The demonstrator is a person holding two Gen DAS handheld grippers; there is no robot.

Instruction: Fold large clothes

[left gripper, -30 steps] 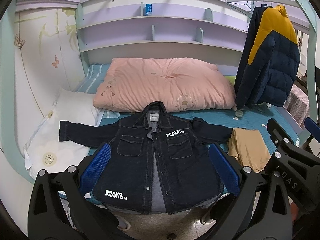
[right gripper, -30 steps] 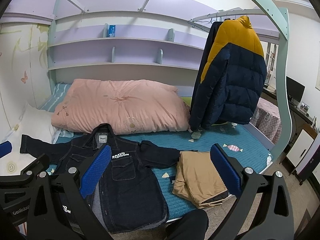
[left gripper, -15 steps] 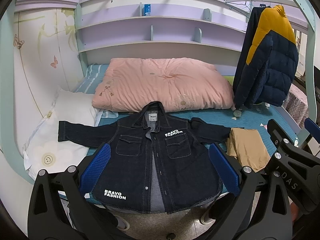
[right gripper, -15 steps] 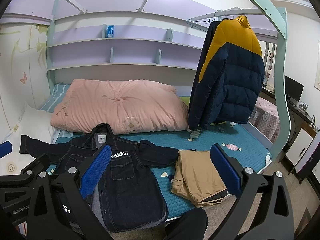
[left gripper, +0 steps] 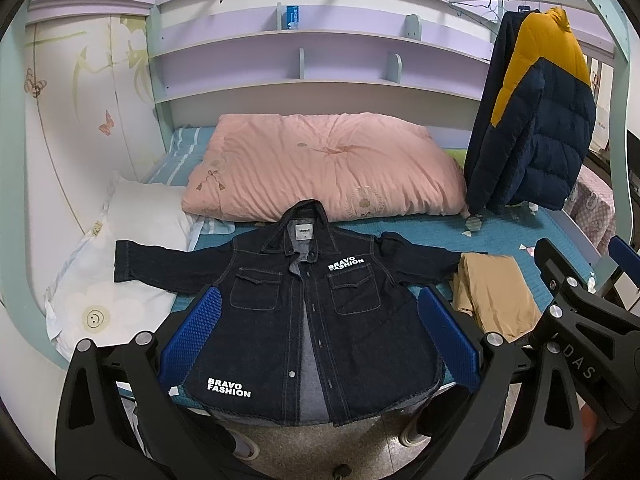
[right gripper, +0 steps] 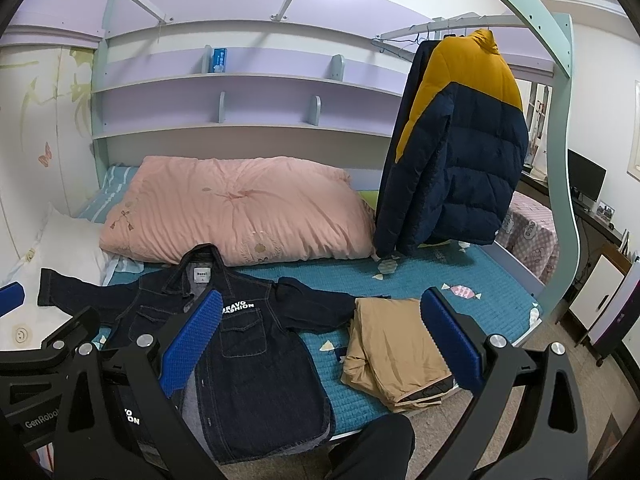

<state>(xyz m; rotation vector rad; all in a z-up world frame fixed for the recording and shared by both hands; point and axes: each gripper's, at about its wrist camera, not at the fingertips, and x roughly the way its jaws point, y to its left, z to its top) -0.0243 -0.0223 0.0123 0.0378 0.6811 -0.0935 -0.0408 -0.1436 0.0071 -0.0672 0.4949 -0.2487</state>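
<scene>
A dark denim jacket [left gripper: 304,320] [right gripper: 256,344] lies face up on the teal bed, collar toward the pink quilt, both sleeves spread out, hem hanging over the front edge. White "BRAVO FASHION" lettering marks its chest and lower hem. My left gripper [left gripper: 318,336] hovers open in front of the jacket's lower half, holding nothing. My right gripper [right gripper: 320,332] is open too, off to the jacket's right, with nothing between its blue pads. The right gripper's body shows at the right edge of the left wrist view.
A folded tan garment [left gripper: 494,296] [right gripper: 396,354] lies right of the jacket. Behind are a pink quilt [left gripper: 324,172], a white pillow [left gripper: 112,272] at left, and a navy-and-yellow puffer jacket [right gripper: 456,140] hanging at right. Shelves [left gripper: 280,64] line the back wall.
Both views have shifted very slightly; the jacket and the tan garment lie as before. Both grippers stay open.
</scene>
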